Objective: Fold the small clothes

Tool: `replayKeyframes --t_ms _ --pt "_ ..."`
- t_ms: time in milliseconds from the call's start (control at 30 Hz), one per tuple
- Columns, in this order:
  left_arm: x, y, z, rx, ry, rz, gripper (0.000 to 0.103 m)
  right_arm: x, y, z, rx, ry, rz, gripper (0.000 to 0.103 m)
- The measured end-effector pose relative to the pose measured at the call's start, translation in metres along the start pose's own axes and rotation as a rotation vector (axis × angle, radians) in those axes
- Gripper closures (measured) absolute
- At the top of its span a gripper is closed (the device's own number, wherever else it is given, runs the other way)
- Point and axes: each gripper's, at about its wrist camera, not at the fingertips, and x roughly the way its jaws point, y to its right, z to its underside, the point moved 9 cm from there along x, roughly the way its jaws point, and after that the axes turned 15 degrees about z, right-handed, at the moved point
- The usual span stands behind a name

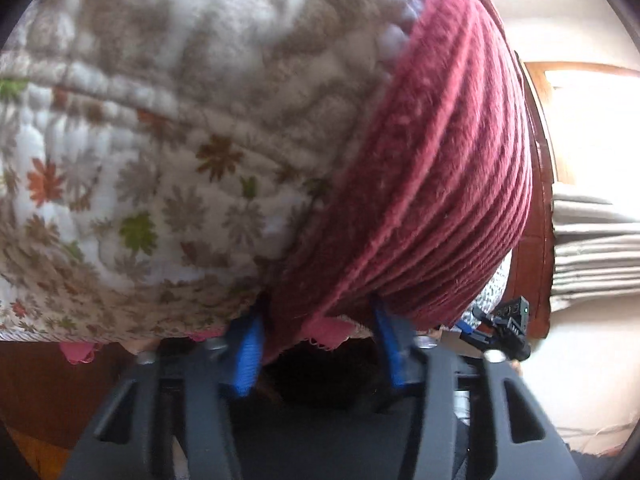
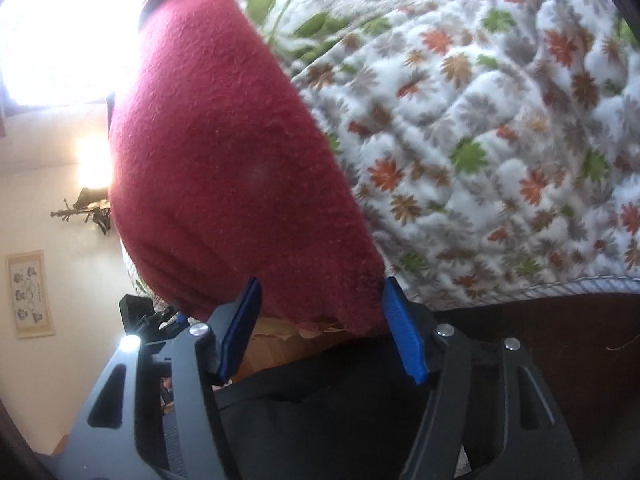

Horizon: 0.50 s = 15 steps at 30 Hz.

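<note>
Looked like a fuzzy maroon garment [image 1: 432, 184], ribbed on one side, draped over a floral quilt [image 1: 140, 168]. Left tongs [image 1: 316, 344] spread wide around its hem, right tongs [image 2: 320, 328] spread too, straddling the plain fleecy edge.

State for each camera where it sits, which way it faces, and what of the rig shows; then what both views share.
Left wrist: on the left gripper, facing along its open blue fingers at a ribbed maroon garment on a floral quilt.
Right wrist: on the right gripper, fingers open around the garment's edge.
Shared: garment and quilt.
</note>
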Motion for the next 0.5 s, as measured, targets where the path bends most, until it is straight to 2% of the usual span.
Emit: replayKeyframes --t_ms 33,100,167,200,233,267,333,433,467,500 --pt "0.001 0.001 0.001 -0.001 -0.001 0.003 0.069 0.002 -0.004 0.003 -0.019 -0.016 -0.021 0.060" --pt "0.003 0.003 0.001 -0.009 0.005 0.009 0.073 0.007 -0.011 0.010 -0.061 -0.039 -0.023 0.072" --pt "0.008 0.003 -0.001 -0.022 0.014 -0.010 0.070 0.011 -0.007 0.011 -0.063 -0.035 0.010 0.071" --pt "0.009 0.002 -0.002 -0.035 0.024 -0.027 0.049 0.012 -0.003 0.011 -0.053 -0.031 0.025 0.064" --pt "0.014 0.007 -0.002 -0.039 0.042 -0.039 0.037 0.011 0.000 0.010 -0.049 -0.017 0.035 0.056" --pt "0.011 0.008 -0.004 -0.038 0.058 -0.035 0.027 0.010 0.002 0.011 -0.050 -0.007 0.035 0.054" --pt "0.014 0.009 -0.006 -0.049 0.058 -0.036 0.025 0.011 0.007 0.011 -0.054 0.001 0.062 0.048" --pt "0.021 0.009 -0.009 -0.054 0.043 -0.051 0.026 0.015 0.018 0.007 -0.044 -0.010 0.074 0.048" --pt "0.024 0.011 -0.010 -0.058 0.039 -0.048 0.029 0.015 0.020 0.005 -0.039 -0.013 0.068 0.048" --pt "0.027 0.014 -0.010 -0.064 0.037 -0.035 0.037 0.010 0.026 0.004 -0.034 -0.017 0.056 0.048"
